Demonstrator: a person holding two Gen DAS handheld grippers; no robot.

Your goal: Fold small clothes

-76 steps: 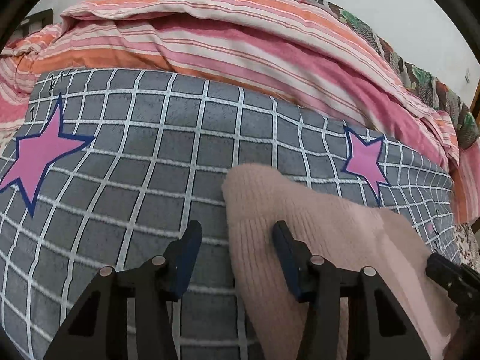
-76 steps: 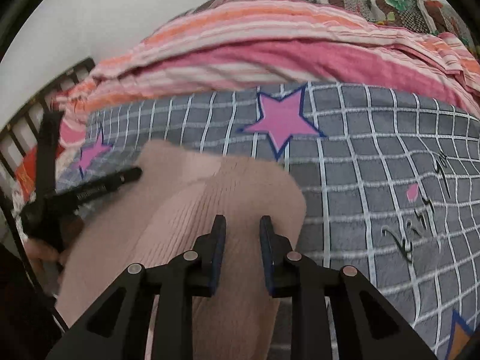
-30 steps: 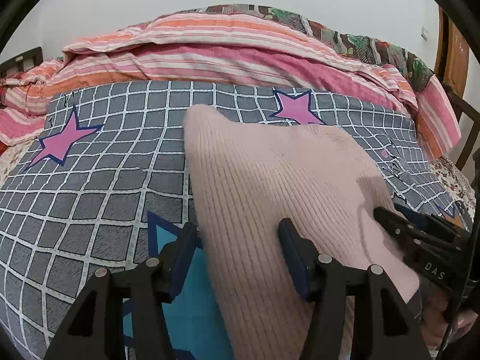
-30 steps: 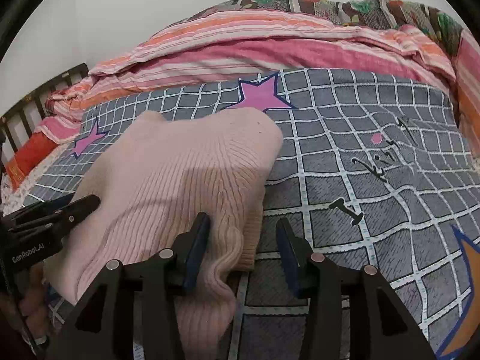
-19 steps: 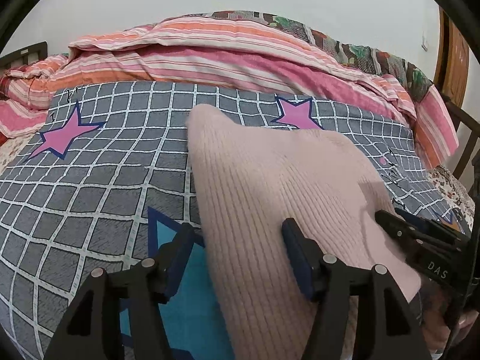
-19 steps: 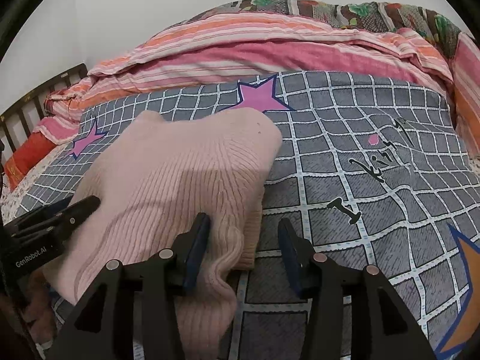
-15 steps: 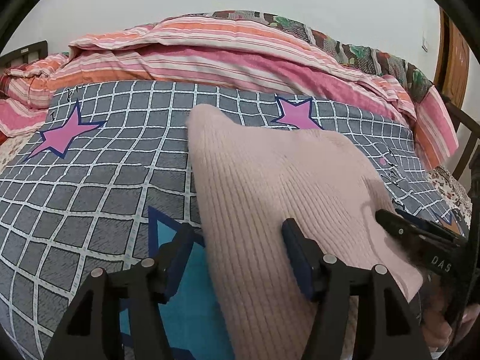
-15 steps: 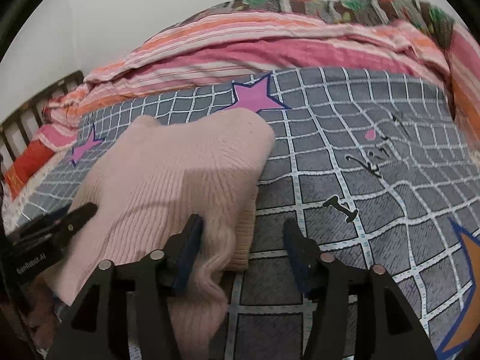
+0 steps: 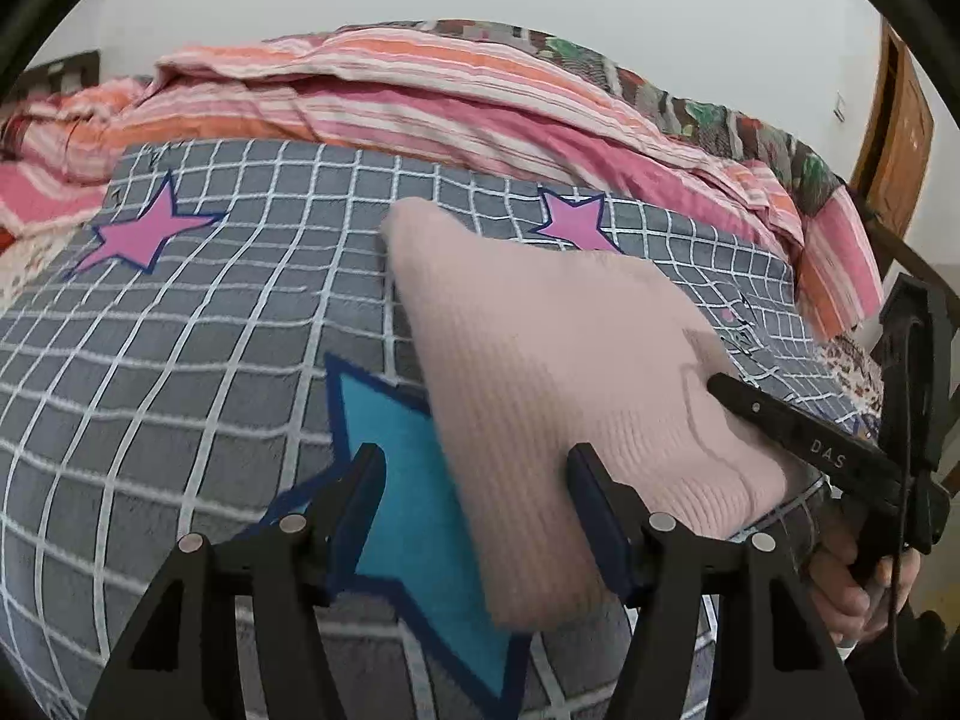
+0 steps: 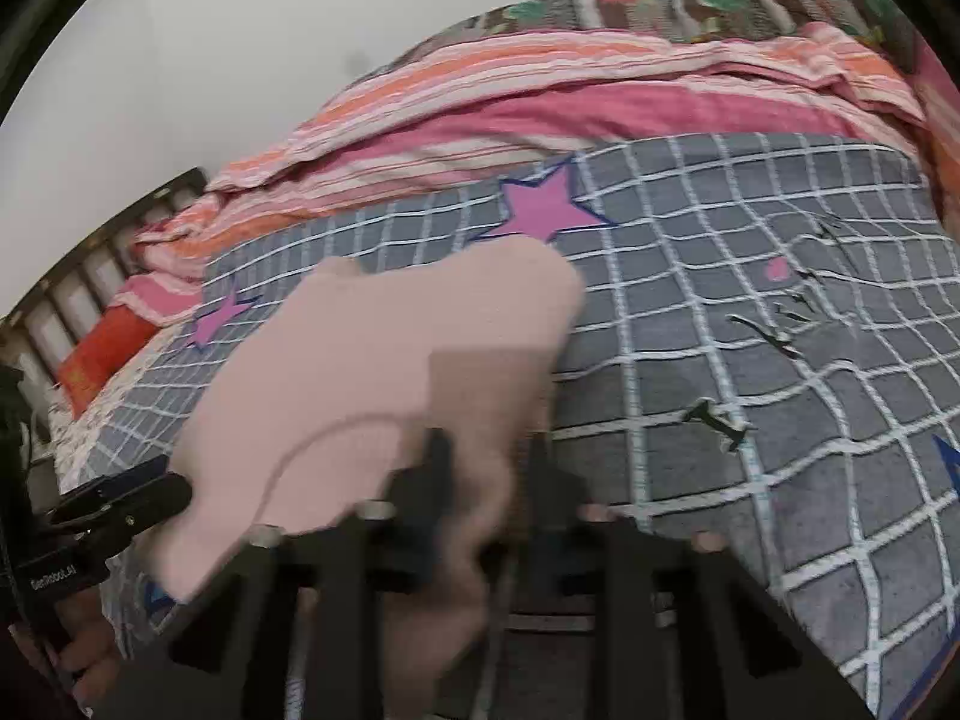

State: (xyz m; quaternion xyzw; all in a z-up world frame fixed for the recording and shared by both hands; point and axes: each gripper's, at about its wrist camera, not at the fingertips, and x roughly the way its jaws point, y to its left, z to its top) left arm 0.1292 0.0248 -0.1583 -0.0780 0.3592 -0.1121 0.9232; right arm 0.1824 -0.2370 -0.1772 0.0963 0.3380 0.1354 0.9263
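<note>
A pale pink ribbed knit garment (image 9: 558, 372) lies folded on a grey checked blanket (image 9: 198, 360) with pink and blue stars. My left gripper (image 9: 477, 492) is open low over the garment's near left edge. That edge runs between the fingers and the pads do not press on it. In the right wrist view the same gripper (image 10: 180, 486) shows at the lower left. My right gripper (image 10: 489, 468) is blurred, and its jaws are closing on the garment's (image 10: 390, 348) near right corner, with pink fabric between them. In the left wrist view it (image 9: 717, 384) looks like one dark bar dug into puckered fabric.
A bunched pink and orange striped quilt (image 9: 420, 102) runs along the back of the bed. A wooden rail (image 10: 90, 258) and a red cushion (image 10: 102, 348) are at the left. A wooden door (image 9: 894, 138) stands at the right. A person's hand (image 9: 846, 576) holds the right gripper.
The right jaws have narrowed onto the garment's near corner and that view has blurred. The left gripper has shifted sideways, and more of the blue star shows beside the garment.
</note>
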